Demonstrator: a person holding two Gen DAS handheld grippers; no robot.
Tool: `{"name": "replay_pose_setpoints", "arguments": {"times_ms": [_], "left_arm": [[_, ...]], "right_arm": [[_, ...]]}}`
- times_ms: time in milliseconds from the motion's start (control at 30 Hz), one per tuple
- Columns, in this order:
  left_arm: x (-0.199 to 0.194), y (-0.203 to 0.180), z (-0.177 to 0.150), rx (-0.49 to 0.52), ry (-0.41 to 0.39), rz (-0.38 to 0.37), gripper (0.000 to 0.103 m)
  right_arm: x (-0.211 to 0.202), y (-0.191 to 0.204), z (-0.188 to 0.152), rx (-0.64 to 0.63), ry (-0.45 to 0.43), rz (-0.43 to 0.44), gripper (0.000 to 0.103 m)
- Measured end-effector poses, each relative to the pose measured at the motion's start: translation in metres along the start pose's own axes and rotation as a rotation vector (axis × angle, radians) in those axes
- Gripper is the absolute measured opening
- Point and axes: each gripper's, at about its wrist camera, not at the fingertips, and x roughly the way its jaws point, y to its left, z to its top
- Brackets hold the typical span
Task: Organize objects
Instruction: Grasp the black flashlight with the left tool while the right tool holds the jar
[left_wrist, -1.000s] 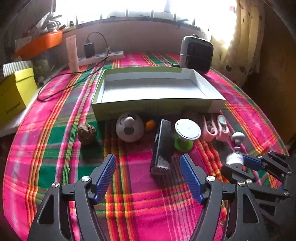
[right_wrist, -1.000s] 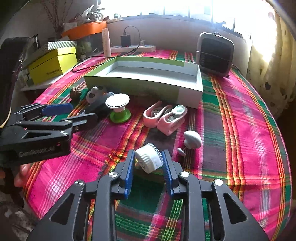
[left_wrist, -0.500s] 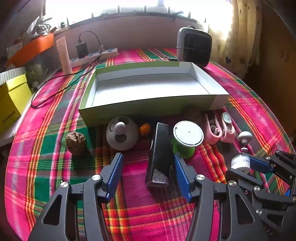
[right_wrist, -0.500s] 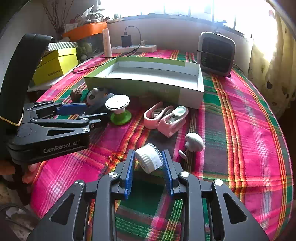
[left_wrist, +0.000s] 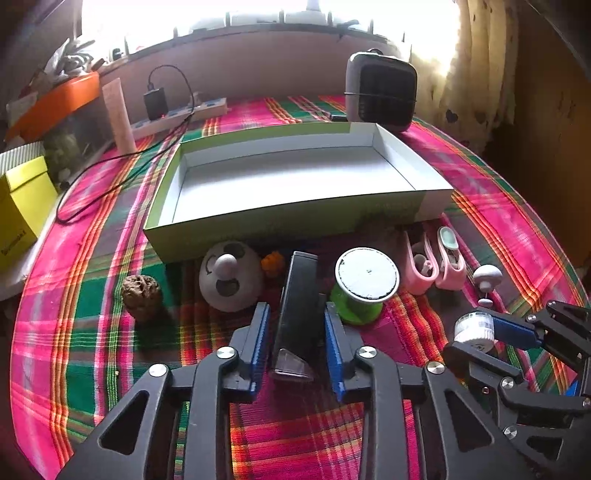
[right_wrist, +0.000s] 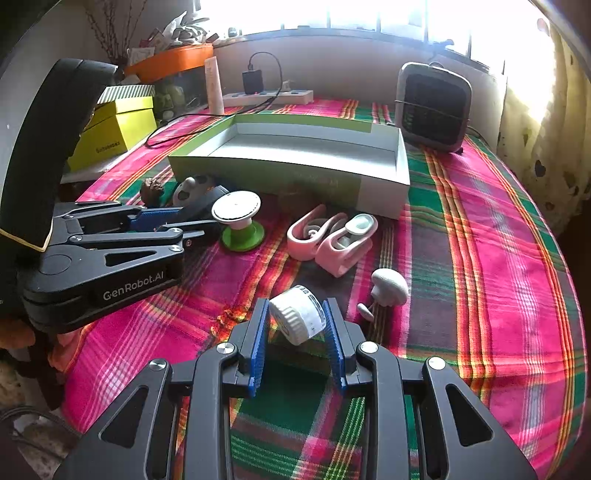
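Left claw closes on the black case
The left gripper (left_wrist: 295, 343) has just been closing and clamps the black case (left_wrist: 297, 310); the right gripper (right_wrist: 295, 334) holds a white cap (right_wrist: 297, 319); next, the empty box (left_wrist: 295, 218).

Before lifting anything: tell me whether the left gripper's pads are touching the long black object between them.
Cannot tell. In the left wrist view the left gripper, jaws just closing, flanks the long black object; slivers beside each pad could be gap or shadow.

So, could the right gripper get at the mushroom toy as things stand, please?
Probably not yet: the right gripper already holds the white cap. The mushroom toy lies unobstructed just beside it.
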Motion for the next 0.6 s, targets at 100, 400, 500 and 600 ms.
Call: {"name": "replay_pose_setpoints", "arguments": {"times_ms": [100,400,500,600], "left_arm": [[0.000,0.001,0.000,-0.010,0.000,-0.002,0.022],[-0.002,0.002,0.001,-0.022,0.001,-0.015,0.021],[-0.006,0.003,0.001,-0.027,-0.001,-0.023,0.021],[-0.011,0.003,0.000,-0.028,-0.005,-0.027,0.021]], "right_arm": [[0.001,0.000,0.001,0.001,0.001,0.002,0.030],[0.001,0.001,0.002,0.000,0.003,0.020,0.030],[-0.003,0.001,0.005,0.000,-0.011,0.028,0.030],[-0.006,0.000,0.009,0.003,-0.020,0.035,0.030]]}}
